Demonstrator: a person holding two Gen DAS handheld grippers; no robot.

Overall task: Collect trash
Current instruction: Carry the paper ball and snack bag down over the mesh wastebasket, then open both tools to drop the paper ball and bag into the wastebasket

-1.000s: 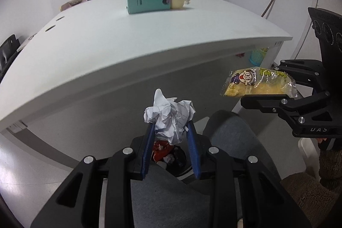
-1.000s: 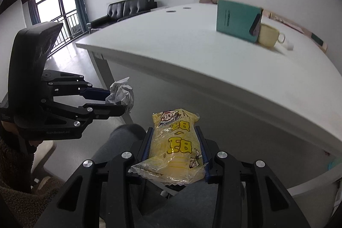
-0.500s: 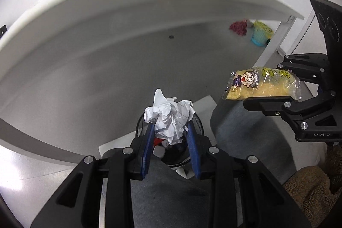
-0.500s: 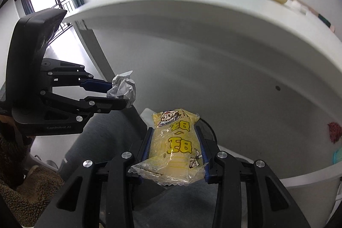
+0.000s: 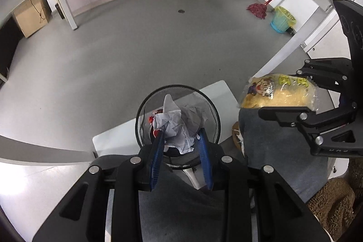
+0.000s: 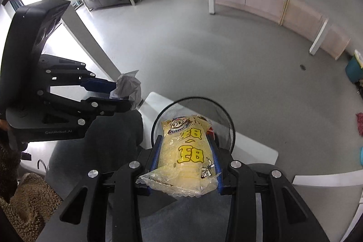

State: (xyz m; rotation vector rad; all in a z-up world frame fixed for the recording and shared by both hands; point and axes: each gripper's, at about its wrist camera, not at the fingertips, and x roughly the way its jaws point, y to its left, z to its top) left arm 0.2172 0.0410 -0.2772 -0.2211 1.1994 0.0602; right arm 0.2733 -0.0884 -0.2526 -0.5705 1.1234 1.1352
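- The left hand-held gripper [image 5: 181, 140] is clamped on a crumpled paper ball [image 5: 179, 126], directly above a black mesh bin [image 5: 145, 106] on the floor.
- The right hand-held gripper [image 6: 186, 151] grips a yellow snack packet [image 6: 183, 155] over the bin's near rim.
- Best practice: centre each item over the opening before releasing.

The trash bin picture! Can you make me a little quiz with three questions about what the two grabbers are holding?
1. True or false: the left gripper holds a crumpled paper ball.
2. What colour is the snack packet in the right gripper?
3. What sits below both grippers: A) a cardboard box, B) a black mesh bin, C) a blue bucket?

Key: 1 true. 2 yellow. 3 B.
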